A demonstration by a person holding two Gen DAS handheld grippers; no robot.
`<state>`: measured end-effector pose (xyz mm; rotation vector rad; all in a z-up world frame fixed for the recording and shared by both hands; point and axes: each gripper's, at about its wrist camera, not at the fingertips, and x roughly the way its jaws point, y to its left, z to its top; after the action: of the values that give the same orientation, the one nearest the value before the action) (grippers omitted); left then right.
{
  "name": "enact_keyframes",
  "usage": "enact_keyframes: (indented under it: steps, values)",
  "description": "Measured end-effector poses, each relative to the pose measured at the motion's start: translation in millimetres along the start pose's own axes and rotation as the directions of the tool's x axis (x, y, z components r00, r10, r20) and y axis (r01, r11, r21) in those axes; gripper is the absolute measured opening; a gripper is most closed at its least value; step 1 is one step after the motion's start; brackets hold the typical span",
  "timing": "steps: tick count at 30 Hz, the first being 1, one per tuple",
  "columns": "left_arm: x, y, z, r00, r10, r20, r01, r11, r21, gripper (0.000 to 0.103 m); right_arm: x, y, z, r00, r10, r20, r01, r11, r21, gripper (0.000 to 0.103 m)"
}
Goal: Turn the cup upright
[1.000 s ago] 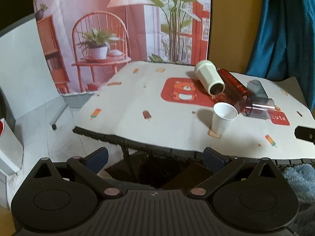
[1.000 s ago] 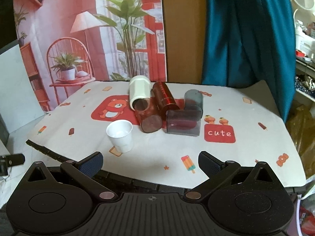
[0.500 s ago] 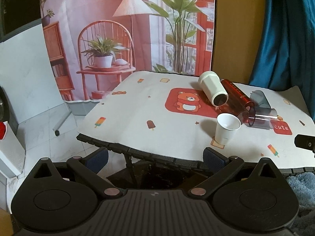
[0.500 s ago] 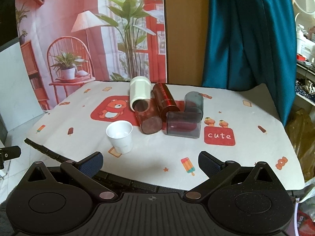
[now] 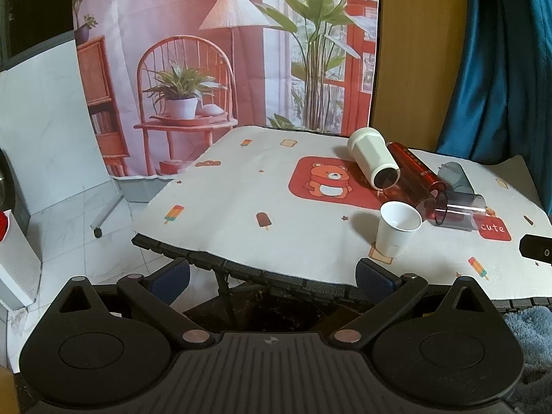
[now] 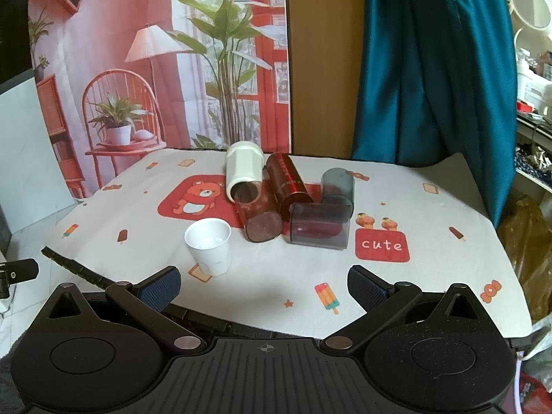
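Hovering released at the table's near edge, the left gripper [image 5: 272, 272] and right gripper [image 6: 264, 281] hold nothing; centre frame, tumblers [image 6: 283, 196] lie heaped behind an upright paper cup [image 6: 209, 250]. Pulling one could roll the rest or topple it.

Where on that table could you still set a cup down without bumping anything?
The left stretch of the patterned tablecloth, beside the bear picture, is bare. So is the right side past the red "cute" patch. The middle is crowded: white paper cup and a pile of toppled tumblers.
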<state>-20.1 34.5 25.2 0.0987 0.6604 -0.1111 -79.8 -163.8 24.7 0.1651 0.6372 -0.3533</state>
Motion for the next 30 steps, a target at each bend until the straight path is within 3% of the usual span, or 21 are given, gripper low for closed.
enact_keyframes:
  steps: [30]
  values:
    - [3.1,0.3,-0.9,1.000,-0.017,-0.009,0.017,1.000,0.001,0.103,-0.9,2.3,-3.9,1.000,0.008,0.005,-0.008,1.000,0.006,0.103]
